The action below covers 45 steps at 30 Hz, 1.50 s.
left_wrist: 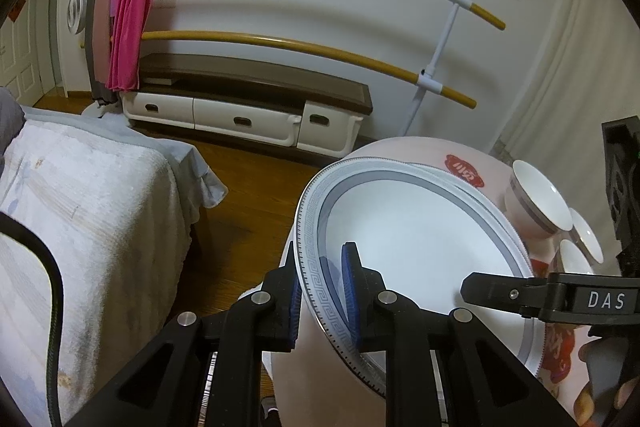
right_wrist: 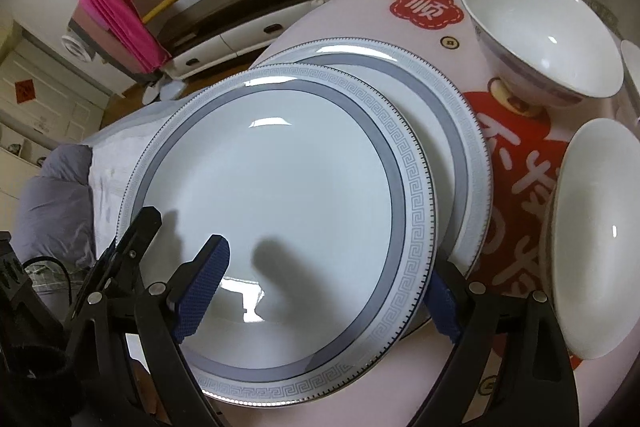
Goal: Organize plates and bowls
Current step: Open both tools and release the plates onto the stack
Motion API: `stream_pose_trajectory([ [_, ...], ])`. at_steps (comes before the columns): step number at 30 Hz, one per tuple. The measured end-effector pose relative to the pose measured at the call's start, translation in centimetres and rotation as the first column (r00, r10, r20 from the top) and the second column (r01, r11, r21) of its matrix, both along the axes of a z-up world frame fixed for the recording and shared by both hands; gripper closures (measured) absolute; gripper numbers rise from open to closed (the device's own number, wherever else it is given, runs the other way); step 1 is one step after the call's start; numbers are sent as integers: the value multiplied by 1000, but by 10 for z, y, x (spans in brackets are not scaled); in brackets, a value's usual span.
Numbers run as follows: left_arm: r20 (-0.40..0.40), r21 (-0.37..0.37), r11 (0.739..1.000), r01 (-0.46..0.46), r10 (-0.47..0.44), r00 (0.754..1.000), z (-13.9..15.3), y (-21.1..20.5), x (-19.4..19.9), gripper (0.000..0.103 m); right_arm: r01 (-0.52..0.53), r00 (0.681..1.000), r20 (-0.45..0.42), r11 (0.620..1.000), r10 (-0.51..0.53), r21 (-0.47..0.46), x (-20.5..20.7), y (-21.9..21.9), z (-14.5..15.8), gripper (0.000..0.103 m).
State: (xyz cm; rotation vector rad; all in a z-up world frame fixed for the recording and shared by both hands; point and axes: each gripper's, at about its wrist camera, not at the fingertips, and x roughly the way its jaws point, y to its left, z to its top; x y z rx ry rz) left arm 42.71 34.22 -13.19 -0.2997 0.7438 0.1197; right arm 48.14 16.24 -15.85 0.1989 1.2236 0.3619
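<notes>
A white plate with a grey key-pattern rim [left_wrist: 420, 227] [right_wrist: 280, 211] is held over a second matching plate [right_wrist: 452, 115] on the round table [right_wrist: 352, 11]. My left gripper [left_wrist: 324, 291] is shut on the top plate's left rim, blue pads on either side of it. My right gripper [right_wrist: 324, 295] is open, its fingers straddling the top plate's near edge; its finger [left_wrist: 496, 287] reaches in from the right in the left wrist view. White bowls [right_wrist: 540, 31] [right_wrist: 596, 227] [left_wrist: 536, 203] stand on the table's right side.
The table wears a pink and red printed cover [right_wrist: 516, 155]. A bed [left_wrist: 80, 211] lies to the left across wooden floor [left_wrist: 248, 195]. A low cabinet [left_wrist: 248, 103] and a drying rack with a pink cloth [left_wrist: 128, 27] stand by the far wall.
</notes>
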Motion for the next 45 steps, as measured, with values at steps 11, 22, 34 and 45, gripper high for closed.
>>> stream_pose_trajectory([
  [11, -2, 3, 1000, 0, 0, 1000, 3, -1, -7, 89, -39, 999, -9, 994, 40, 101, -1, 1, -3, 4],
  [22, 5, 9, 1000, 3, -3, 1000, 6, -5, -8, 89, -59, 995, -74, 998, 60, 19, 15, 5, 1, 4],
  [34, -8, 20, 1000, 8, -8, 1000, 4, -8, -4, 89, -76, 997, -38, 987, 72, -142, 6, 12, 14, 3],
  [45, -44, 20, 999, 26, -25, 999, -4, -17, 12, 87, -41, 996, 74, 984, 54, -171, -5, -1, 29, 3],
])
